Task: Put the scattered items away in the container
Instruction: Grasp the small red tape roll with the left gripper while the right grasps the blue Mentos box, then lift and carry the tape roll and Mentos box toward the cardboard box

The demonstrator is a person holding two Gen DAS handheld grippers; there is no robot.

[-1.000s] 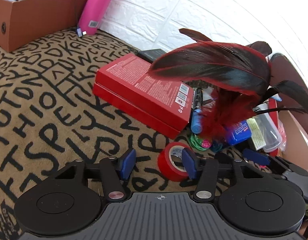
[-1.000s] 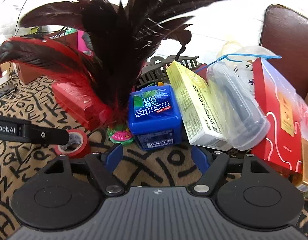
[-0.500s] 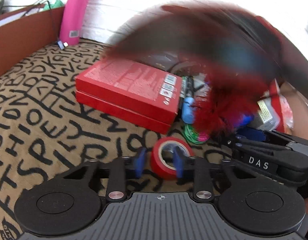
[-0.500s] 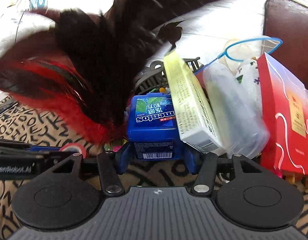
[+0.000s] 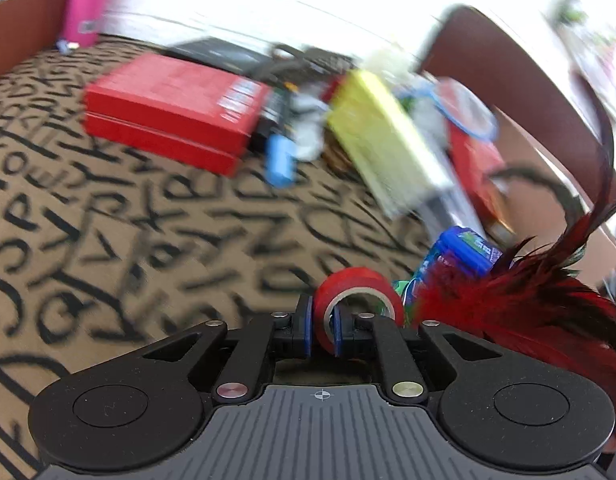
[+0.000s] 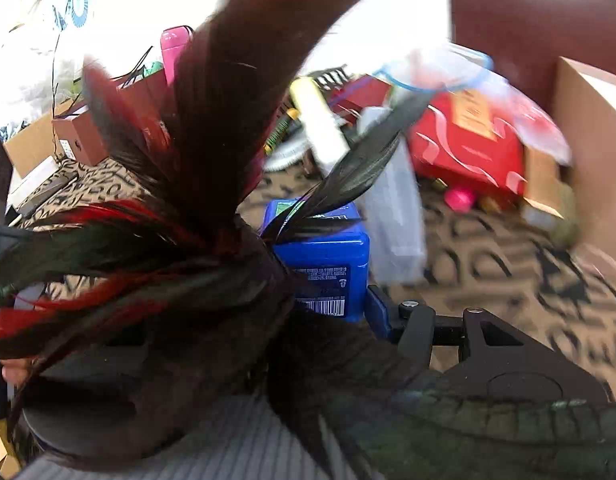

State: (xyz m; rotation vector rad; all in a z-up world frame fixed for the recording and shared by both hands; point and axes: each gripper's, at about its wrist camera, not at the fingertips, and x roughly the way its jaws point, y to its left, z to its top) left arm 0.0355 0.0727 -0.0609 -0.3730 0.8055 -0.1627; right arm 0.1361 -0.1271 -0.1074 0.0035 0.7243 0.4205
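My left gripper (image 5: 321, 330) is shut on the wall of a red tape roll (image 5: 357, 294) and holds it off the patterned cloth. My right gripper (image 6: 323, 304) is shut on a blue Mentos box (image 6: 321, 260), also lifted; only its right finger (image 6: 377, 312) shows. A red and black feather shuttlecock (image 6: 188, 216) leans over the box and hides the left finger. The box (image 5: 463, 250) and feathers (image 5: 519, 300) show at the right of the left wrist view. A brown cardboard container (image 6: 591, 152) stands at the far right.
A red flat box (image 5: 168, 108), a blue cylinder (image 5: 280, 156), a yellow-green carton (image 5: 383, 148), a clear tube (image 6: 395, 208) and a red gift box (image 6: 467, 144) lie on the cloth. A pink bottle (image 5: 90, 0) and brown box (image 5: 16, 28) stand at back left.
Both grippers closed, the left on the tape roll and the right on the Mentos box, then lifted and swung right. The feathers came along with the box.
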